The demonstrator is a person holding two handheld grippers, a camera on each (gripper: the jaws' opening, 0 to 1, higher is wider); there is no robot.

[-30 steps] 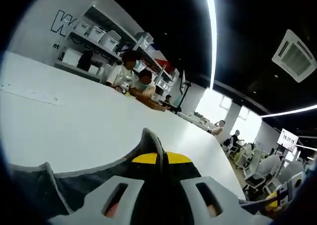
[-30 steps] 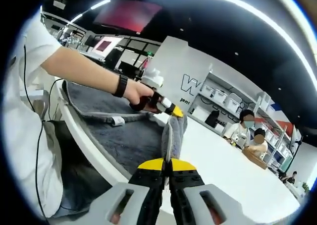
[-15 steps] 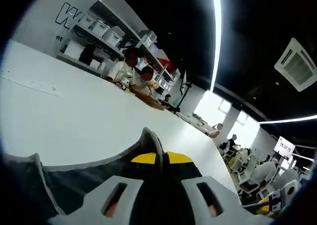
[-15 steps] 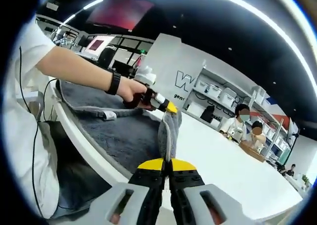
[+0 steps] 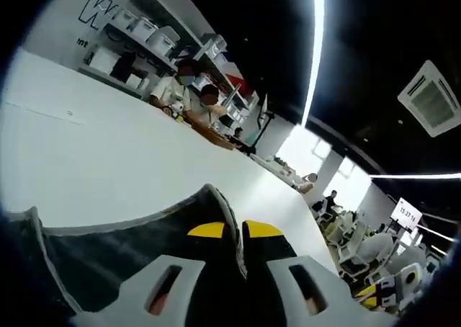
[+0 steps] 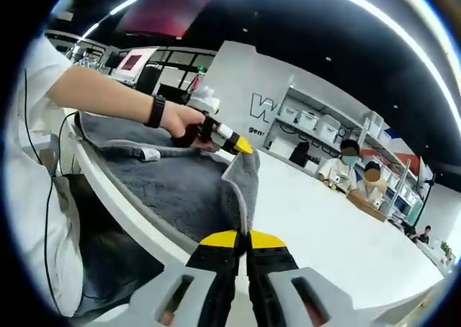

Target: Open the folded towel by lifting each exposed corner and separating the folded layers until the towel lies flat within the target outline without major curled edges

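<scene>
Towel [image 6: 189, 190] edge is pinched in each closed hand-held gripper [image 5: 235, 230] [image 6: 237, 239]; wall lettering starts "W".

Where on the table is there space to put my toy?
The white table is bare beyond the towel, out toward the seated people. The near edge is crowded: towel, right gripper and left gripper, both clamped on its edge.
</scene>
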